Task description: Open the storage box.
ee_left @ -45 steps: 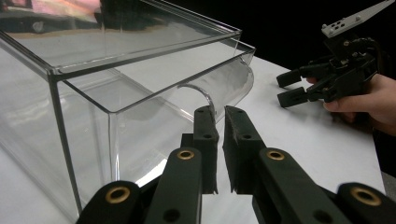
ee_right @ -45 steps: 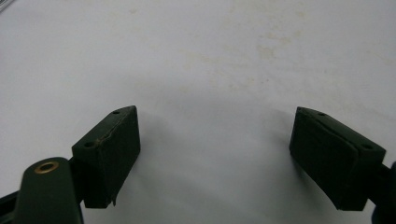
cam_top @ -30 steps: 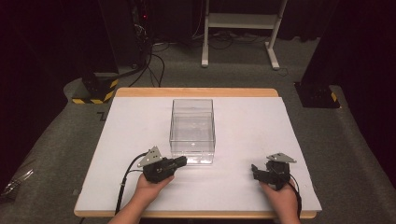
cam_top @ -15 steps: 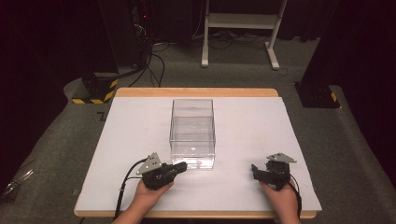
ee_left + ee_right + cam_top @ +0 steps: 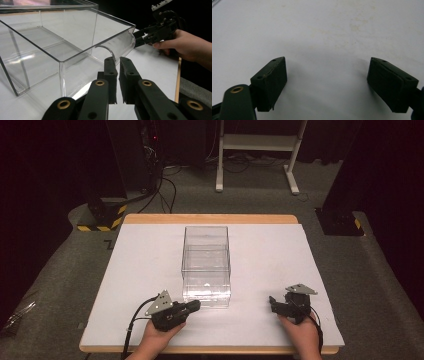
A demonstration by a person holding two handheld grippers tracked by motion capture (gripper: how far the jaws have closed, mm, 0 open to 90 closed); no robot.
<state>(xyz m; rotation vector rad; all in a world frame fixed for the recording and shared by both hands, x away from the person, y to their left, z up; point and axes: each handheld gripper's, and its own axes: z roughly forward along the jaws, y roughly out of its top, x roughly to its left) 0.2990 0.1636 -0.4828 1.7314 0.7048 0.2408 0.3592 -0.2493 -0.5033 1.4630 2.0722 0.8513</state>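
A clear, empty plastic box (image 5: 206, 265) stands upright in the middle of the white table (image 5: 280, 255). My left gripper (image 5: 196, 305) lies just off the box's near left corner, pointing right along its front wall. In the left gripper view its jaws (image 5: 117, 62) are nearly pressed together with nothing between them, close beside the box (image 5: 62, 37) and apart from it. My right gripper (image 5: 272, 301) rests near the front right of the table, pointing left, well away from the box. Over bare table the right gripper (image 5: 327, 75) is open with nothing between its jaws.
Beyond the table's far edge a white metal stand (image 5: 255, 142) rises from the grey floor, with cables and a black post on a yellow-striped base (image 5: 102, 215) at the back left. White table surface stretches on both sides of the box.
My left gripper has drawn back slightly toward the table's near edge. The right gripper and the box have stayed put.
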